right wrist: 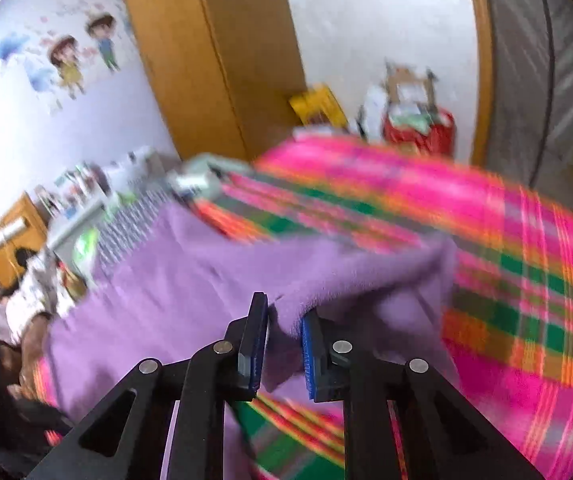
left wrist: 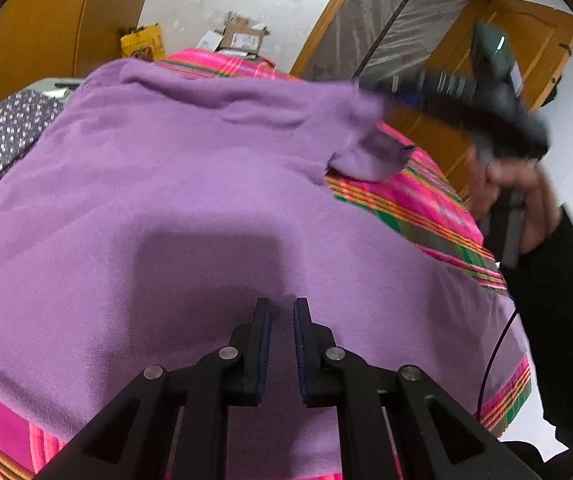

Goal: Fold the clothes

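Looking along the left gripper point(left wrist: 282, 308), we see the purple garment point(left wrist: 190, 184) spread flat ahead of and beneath its fingers over a pink plaid blanket point(left wrist: 418, 204); only this view shows the right gripper point(left wrist: 402, 148) from outside, up and to the right, blurred, with a person's hand point(left wrist: 514, 196) and dark sleeve point(left wrist: 566, 292) behind it; our left jaws stand narrowly apart, with nothing between the pads, though whether the tips touch the cloth we cannot tell. The right wrist view alone shows the grip close up: a fold of the garment point(right wrist: 286, 320) runs between the right gripper's point(right wrist: 286, 316) blue pads point(right wrist: 308, 356), which stand a little apart and look pressed on it; the rest of the garment stretches away to the left and ahead, the blanket point(right wrist: 526, 280) to the right. That view is smeared throughout; wall stickers point(right wrist: 66, 56), a wooden cabinet point(right wrist: 214, 48) and clutter at the left edge are hard to read; both grippers' bases are cut off at the bottom.
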Action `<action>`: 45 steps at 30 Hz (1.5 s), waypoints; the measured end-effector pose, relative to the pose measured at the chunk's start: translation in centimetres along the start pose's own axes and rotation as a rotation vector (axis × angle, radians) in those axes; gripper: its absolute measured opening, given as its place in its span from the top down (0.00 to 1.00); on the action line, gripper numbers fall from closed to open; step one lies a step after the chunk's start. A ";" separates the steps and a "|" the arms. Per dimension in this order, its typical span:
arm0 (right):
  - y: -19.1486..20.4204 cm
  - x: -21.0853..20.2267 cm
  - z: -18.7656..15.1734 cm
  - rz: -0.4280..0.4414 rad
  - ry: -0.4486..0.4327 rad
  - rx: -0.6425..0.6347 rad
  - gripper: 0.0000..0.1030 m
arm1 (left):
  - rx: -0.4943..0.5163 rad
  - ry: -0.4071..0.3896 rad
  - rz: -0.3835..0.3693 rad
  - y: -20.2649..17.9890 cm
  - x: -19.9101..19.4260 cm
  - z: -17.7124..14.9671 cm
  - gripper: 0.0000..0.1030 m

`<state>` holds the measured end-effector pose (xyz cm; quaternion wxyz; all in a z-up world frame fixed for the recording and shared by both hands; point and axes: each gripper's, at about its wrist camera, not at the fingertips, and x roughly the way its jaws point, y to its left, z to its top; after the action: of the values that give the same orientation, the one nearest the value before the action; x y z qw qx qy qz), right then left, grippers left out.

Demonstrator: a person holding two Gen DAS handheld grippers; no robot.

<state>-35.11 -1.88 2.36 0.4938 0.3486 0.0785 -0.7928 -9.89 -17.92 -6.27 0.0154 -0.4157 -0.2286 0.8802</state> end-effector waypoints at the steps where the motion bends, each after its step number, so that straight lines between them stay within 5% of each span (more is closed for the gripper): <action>1: 1.0 1.0 0.4 0.024 0.008 -0.011 0.82 | 0.002 -0.001 0.000 -0.1 0.1 0.0 0.90; 7: 7.6 7.9 -1.5 0.142 0.191 -0.136 0.81 | -0.007 -0.017 -0.011 -0.2 -0.2 0.1 0.90; 11: 9.2 6.5 -3.6 0.209 0.210 -0.196 0.70 | -0.018 -0.017 -0.008 0.5 -0.6 -0.2 0.90; 15: 5.9 1.6 -3.4 0.199 0.079 -0.096 0.65 | -0.022 -0.016 -0.024 1.0 -0.8 -0.1 0.90; 17: 3.6 -1.2 -3.4 0.151 0.007 -0.040 0.62 | -0.018 -0.017 -0.028 1.1 -1.0 -0.2 0.90; 19: 0.8 -3.3 -3.9 0.084 -0.046 0.029 0.48 | -0.018 -0.018 -0.036 1.3 -1.0 -0.3 0.90; 21: -1.4 -4.3 -4.3 0.023 -0.066 0.090 0.47 | -0.019 -0.019 -0.043 1.4 -1.0 -0.3 0.90; 25: -5.3 -3.3 -5.8 -0.070 0.010 0.203 0.47 | -0.020 -0.019 -0.054 1.4 -0.9 -0.3 0.90; 29: -6.4 -0.2 -7.5 -0.032 0.119 0.250 0.47 | -0.021 -0.018 -0.059 1.5 -1.2 -0.3 0.90; 34: -6.9 1.7 -7.6 -0.009 0.131 0.288 0.46 | -0.020 -0.017 -0.062 1.6 -1.4 -0.6 0.90; 35: -7.0 1.9 -7.5 -0.003 0.126 0.296 0.48 | -0.021 -0.015 -0.062 1.6 -1.4 -0.5 0.90; 37: -7.4 2.2 -7.3 0.010 0.122 0.325 0.81 | -0.020 -0.013 -0.062 1.6 -1.4 -0.5 0.90; 38: -7.6 2.2 -7.1 0.009 0.116 0.335 0.86 | -0.020 -0.012 -0.062 1.6 -1.4 -0.5 0.89; 42: -8.2 1.2 -6.4 -0.004 0.067 0.339 0.90 | -0.022 -0.012 -0.062 1.7 -1.4 -0.5 0.89; 45: -8.5 0.0 -6.1 -0.064 0.034 0.324 0.84 | -0.023 -0.012 -0.062 1.8 -1.5 -0.5 0.89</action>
<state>-39.35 5.23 -4.01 0.4042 0.4344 -0.0309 -0.8043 -8.25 -19.64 -6.23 0.0363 -0.4034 -0.2516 0.8790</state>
